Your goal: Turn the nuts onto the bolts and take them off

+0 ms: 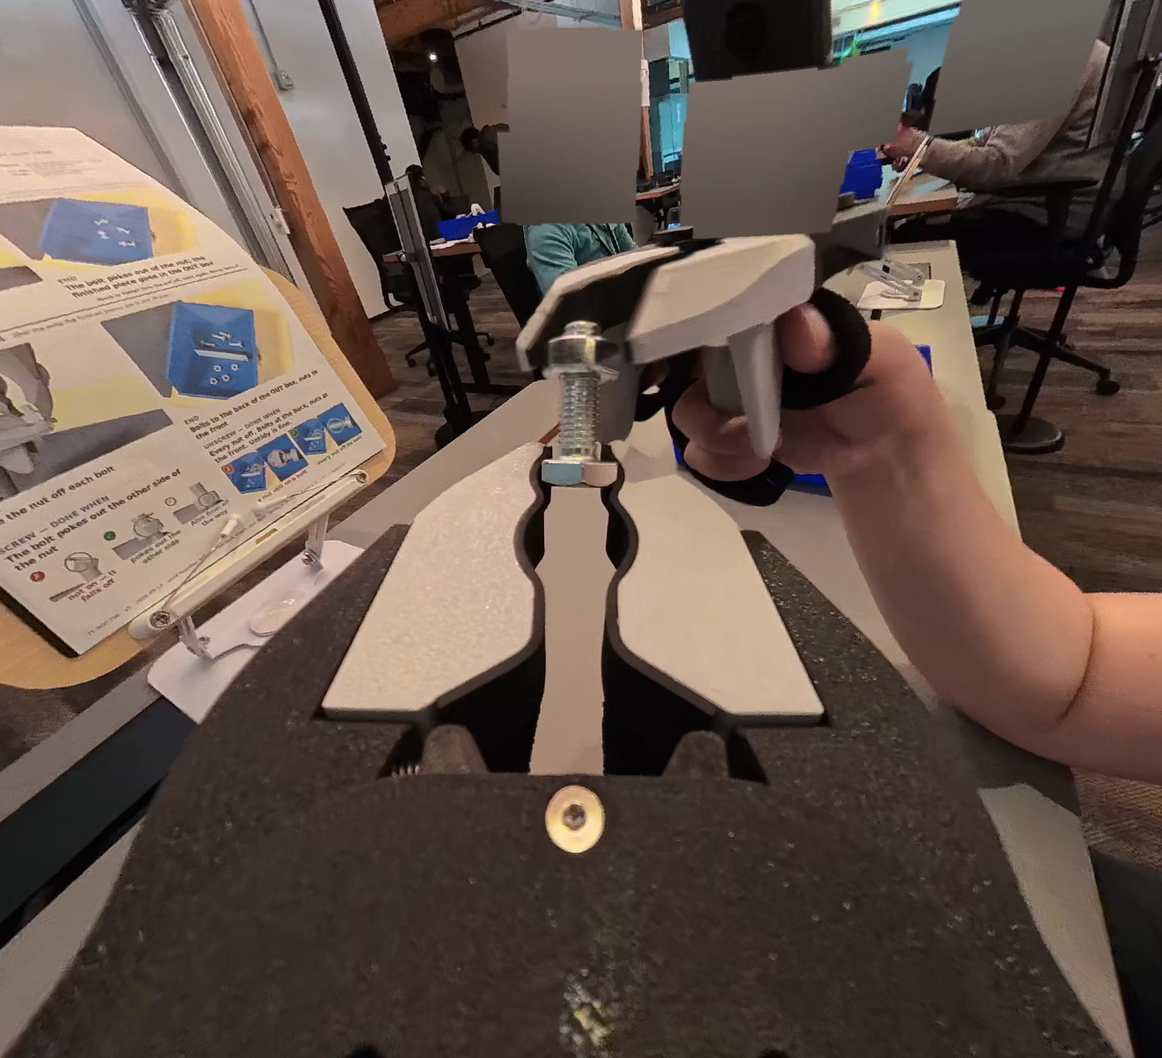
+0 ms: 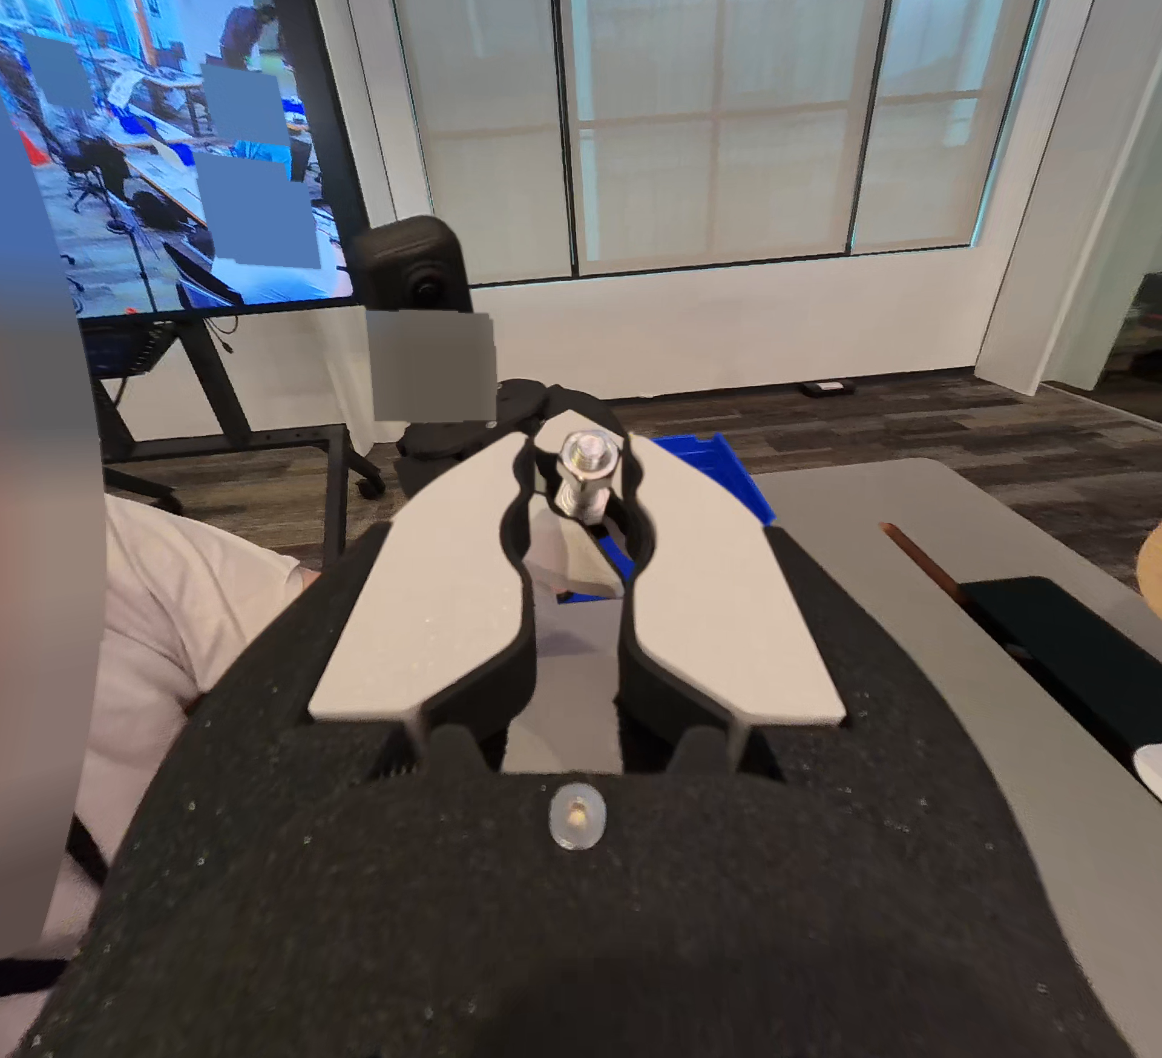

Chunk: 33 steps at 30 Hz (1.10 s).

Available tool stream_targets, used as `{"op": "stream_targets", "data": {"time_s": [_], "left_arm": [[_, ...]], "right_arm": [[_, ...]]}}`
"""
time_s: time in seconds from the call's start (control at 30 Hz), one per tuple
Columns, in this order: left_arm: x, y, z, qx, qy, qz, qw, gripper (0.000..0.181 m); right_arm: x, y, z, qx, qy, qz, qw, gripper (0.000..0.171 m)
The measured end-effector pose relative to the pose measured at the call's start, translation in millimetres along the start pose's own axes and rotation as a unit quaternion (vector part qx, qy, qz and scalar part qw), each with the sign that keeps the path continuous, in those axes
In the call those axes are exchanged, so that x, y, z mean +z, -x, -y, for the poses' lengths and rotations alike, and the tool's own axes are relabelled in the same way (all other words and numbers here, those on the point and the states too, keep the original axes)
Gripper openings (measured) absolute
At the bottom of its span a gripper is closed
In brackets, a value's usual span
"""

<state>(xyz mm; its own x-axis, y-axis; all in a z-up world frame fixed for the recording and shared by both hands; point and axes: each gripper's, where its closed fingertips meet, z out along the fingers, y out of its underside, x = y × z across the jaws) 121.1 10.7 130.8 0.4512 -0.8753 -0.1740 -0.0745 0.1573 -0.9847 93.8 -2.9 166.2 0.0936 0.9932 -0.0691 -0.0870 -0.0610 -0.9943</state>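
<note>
A silver bolt (image 1: 577,411) stands upright in the air in the left wrist view. My left gripper (image 1: 578,465) is shut on its hex head (image 1: 578,472) at the bottom. My right gripper (image 1: 581,352), held in a person's hand (image 1: 849,418), comes in from the right and is shut on the nut (image 1: 581,355) near the bolt's top end. In the right wrist view my right gripper (image 2: 586,452) clamps the nut (image 2: 588,459), with the bolt's tip pointing at the camera. The left gripper's fingers (image 2: 569,569) show below it.
An instruction sheet on a stand (image 1: 157,399) is at the left on the grey table (image 1: 943,304). A blue bin (image 2: 710,474) sits at the table's far edge and a black pad (image 2: 1069,650) at the right. People sit at desks behind. A large screen (image 2: 157,116) stands at the left. The left gripper's tips are roughly 4 centimeters from the right gripper's.
</note>
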Motion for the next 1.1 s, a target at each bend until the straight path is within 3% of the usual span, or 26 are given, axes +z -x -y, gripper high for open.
{"op": "stream_targets", "data": {"time_s": [0.07,0.37,0.73,0.93,1.1], "left_arm": [[1.3,-2.8,-2.5,0.008,0.010,-0.002,1.000,0.015],[6.2,-4.4,-17.3,0.035,0.056,0.000,0.998,0.015],[6.0,-4.8,-15.4,0.052,0.052,0.005,0.997,0.015],[1.0,12.8,-9.0,0.060,0.035,0.061,0.996,0.014],[-0.7,16.5,-5.4,0.075,0.025,0.086,0.993,0.014]], "right_arm": [[-0.6,-1.8,-0.9,-0.021,0.007,-0.014,1.000,0.017],[-1.1,-0.5,-14.9,-0.149,0.093,-0.074,0.982,0.017],[-1.3,1.3,-13.4,-0.167,0.096,-0.086,0.977,0.017],[-2.2,-9.5,4.3,-0.138,0.037,-0.152,0.978,0.044],[9.5,-15.1,-4.1,-0.113,0.042,-0.166,0.979,0.045]]}}
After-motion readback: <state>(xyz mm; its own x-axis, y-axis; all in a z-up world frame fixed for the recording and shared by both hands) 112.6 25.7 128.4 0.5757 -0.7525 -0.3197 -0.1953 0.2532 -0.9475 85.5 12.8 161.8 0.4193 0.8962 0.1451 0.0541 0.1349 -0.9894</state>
